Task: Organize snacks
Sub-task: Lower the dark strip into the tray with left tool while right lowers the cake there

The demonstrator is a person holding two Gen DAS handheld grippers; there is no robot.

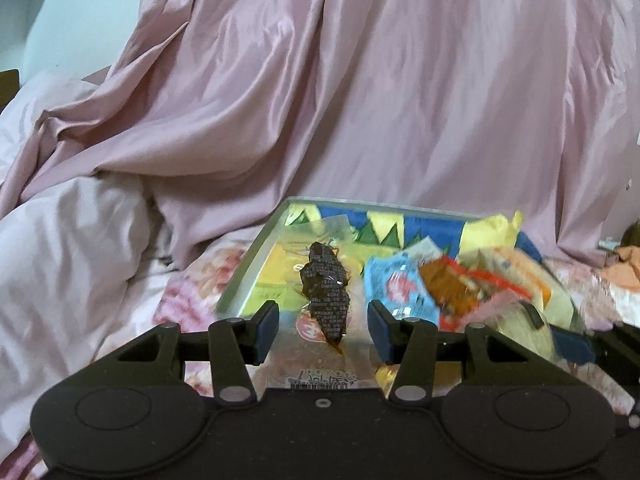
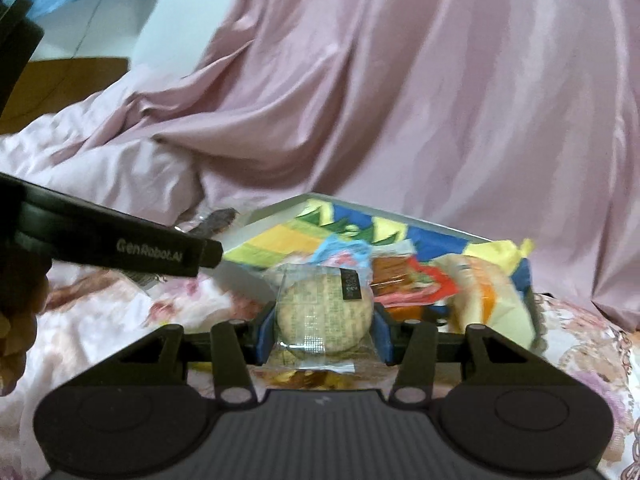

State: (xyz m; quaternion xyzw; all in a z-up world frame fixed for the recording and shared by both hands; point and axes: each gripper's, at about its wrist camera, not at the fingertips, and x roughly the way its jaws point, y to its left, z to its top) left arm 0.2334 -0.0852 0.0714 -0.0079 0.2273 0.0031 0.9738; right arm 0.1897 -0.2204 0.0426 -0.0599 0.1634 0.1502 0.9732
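A colourful box [image 1: 256, 264] with a yellow, blue and green inside lies on the floral bedsheet; it also shows in the right wrist view [image 2: 256, 236]. Several wrapped snacks [image 1: 452, 280] are piled in its right part. My left gripper [image 1: 323, 328] is open, its jaws on either side of a clear packet with a dark brown snack [image 1: 326, 292] that hangs upright over the box. My right gripper [image 2: 324, 330] is shut on a round pale biscuit in clear wrap [image 2: 324, 312], in front of the box. The left gripper's body [image 2: 120, 244] shows at left.
Pink quilt folds [image 1: 360, 100] rise behind the box. A white duvet [image 1: 72, 240] lies at left. The floral sheet [image 2: 580, 344] spreads around the box. An orange item [image 1: 624, 268] sits at far right.
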